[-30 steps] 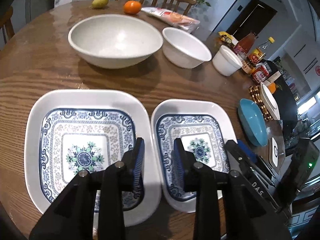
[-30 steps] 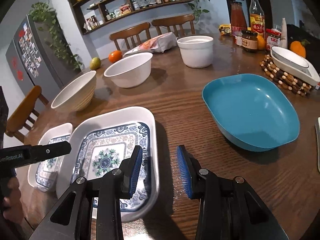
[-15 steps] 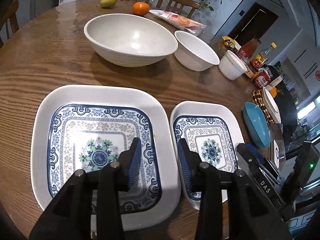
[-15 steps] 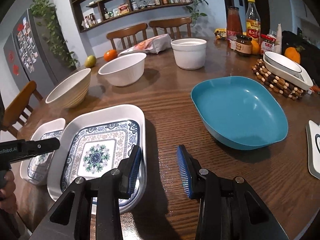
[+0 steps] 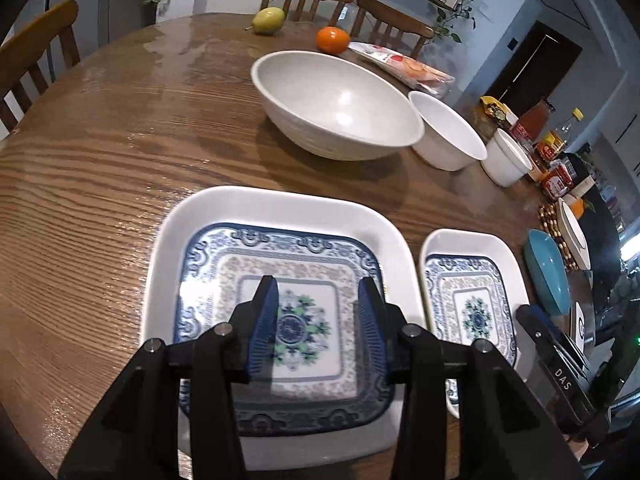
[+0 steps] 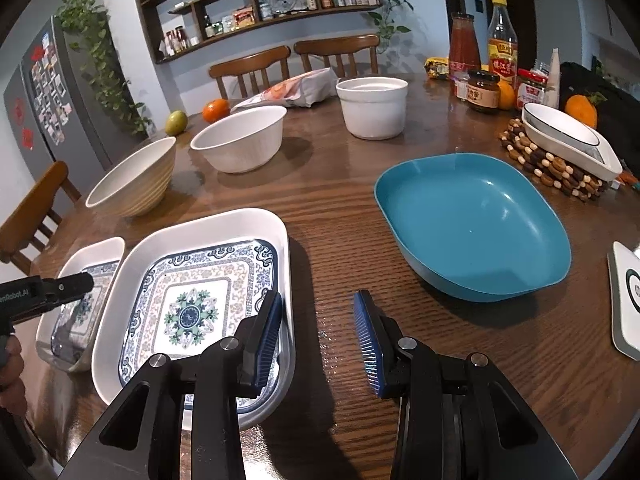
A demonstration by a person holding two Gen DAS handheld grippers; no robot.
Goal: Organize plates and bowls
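Two square blue-patterned plates lie side by side on the wooden table: a large plate (image 5: pixel 276 216) and a smaller plate (image 5: pixel 472 248). My left gripper (image 5: pixel 318 322) is open and empty, hovering over the large plate's centre. My right gripper (image 6: pixel 318 330) is open and empty over the table, just right of the smaller plate (image 6: pixel 212 236). The large plate (image 6: pixel 100 252) shows at the far left there, under the left gripper's finger. A blue bowl (image 6: pixel 472 224) sits ahead right. Behind stand a large beige bowl (image 5: pixel 336 108), a white bowl (image 5: pixel 444 136) and a white cup-bowl (image 5: pixel 506 158).
A white dish (image 6: pixel 568 140) rests on a beaded trivet (image 6: pixel 556 172) at right. Jars and sauce bottles (image 6: pixel 502 56) stand at the back right. An orange (image 5: pixel 332 39), a pear (image 5: pixel 268 20) and a snack bag (image 5: pixel 400 66) lie at the far edge. Chairs surround the table.
My left gripper has swung left, from between the two plates to over the large plate's centre. My right gripper has shifted slightly; both stay open.
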